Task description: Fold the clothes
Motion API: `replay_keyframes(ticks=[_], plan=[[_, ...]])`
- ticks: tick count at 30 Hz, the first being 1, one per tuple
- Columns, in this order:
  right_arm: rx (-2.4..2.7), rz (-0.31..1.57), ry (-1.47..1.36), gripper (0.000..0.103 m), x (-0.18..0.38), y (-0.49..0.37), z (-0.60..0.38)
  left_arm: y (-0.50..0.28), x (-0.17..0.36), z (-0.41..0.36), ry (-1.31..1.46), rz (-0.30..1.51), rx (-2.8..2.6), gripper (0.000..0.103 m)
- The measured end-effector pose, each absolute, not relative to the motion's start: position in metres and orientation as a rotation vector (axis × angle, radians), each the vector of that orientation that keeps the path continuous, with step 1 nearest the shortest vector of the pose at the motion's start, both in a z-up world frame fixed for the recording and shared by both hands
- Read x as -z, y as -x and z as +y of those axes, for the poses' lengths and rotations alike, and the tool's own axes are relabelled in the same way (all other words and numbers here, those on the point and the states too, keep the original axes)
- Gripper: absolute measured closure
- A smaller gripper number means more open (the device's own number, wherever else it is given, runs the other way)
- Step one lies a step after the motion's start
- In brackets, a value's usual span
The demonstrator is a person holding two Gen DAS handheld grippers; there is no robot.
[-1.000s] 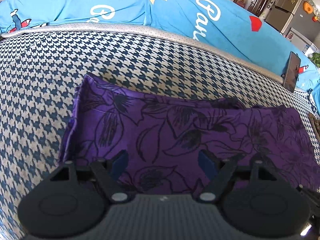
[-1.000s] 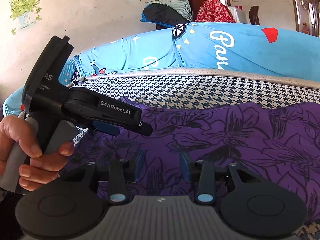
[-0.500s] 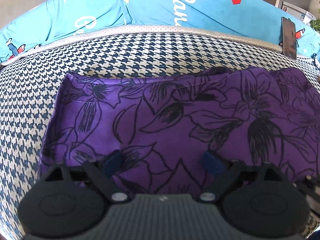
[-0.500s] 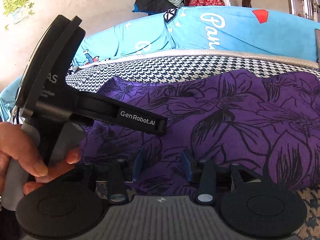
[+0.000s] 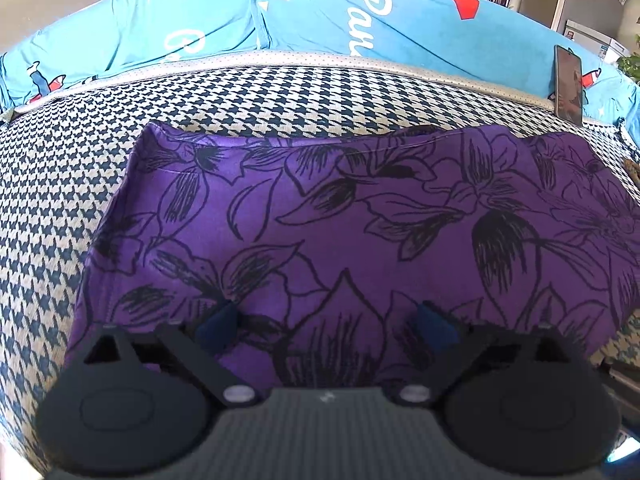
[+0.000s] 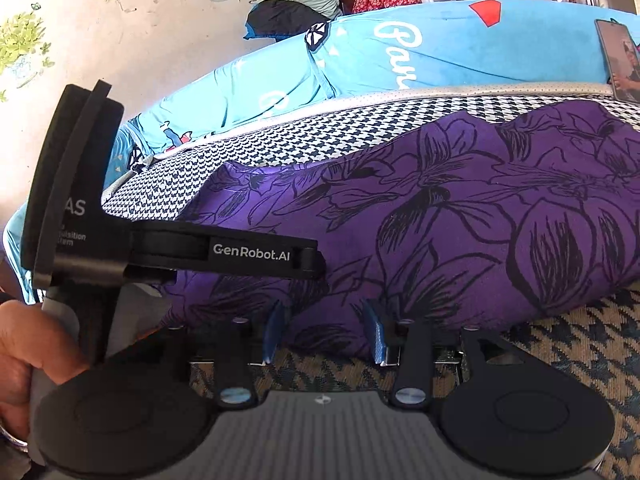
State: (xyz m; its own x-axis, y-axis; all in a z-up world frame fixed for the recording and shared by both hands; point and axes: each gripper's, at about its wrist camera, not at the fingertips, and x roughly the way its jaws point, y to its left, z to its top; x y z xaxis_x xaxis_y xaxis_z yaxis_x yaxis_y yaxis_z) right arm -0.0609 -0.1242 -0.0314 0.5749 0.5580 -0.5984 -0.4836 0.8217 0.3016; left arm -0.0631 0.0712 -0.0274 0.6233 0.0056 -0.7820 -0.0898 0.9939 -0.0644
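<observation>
A purple garment with black flower print (image 5: 340, 216) lies folded in a wide band on the houndstooth sofa seat (image 5: 72, 184). It also shows in the right wrist view (image 6: 460, 216). My left gripper (image 5: 326, 322) is open and empty, its blue pads low over the garment's near edge. My right gripper (image 6: 326, 330) is open and empty at the garment's near edge, its pads just off the cloth. The left gripper's black body (image 6: 224, 254), held in a hand, shows at the left of the right wrist view.
Blue printed cushions (image 5: 320, 12) line the sofa back. A phone (image 5: 568, 84) leans against them at the far right; it also shows in the right wrist view (image 6: 618, 64). A wall with flower stickers (image 6: 120, 20) stands behind.
Both grippers have drawn back toward the near edge of the garment and tilted. The right gripper's pads have come off the cloth, and the seat shows under them. The jaws stay open.
</observation>
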Motion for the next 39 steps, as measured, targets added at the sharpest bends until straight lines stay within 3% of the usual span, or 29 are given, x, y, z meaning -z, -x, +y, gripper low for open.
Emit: replay_keyframes(ticks=[22,30,39], plan=[[-0.617,0.723,-0.087,0.06,0.033,0.078,-0.131,0.101,0.028,0.071,0.089,0.883,-0.047,0.0],[-0.631,0.764,-0.097,0.051,0.035,0.086,-0.137,0.11,0.028,0.07,0.068,0.885,-0.043,0.0],[-0.622,0.762,-0.059,0.05,0.031,0.103,-0.144,0.12,0.024,0.072,0.074,0.882,-0.035,0.0]])
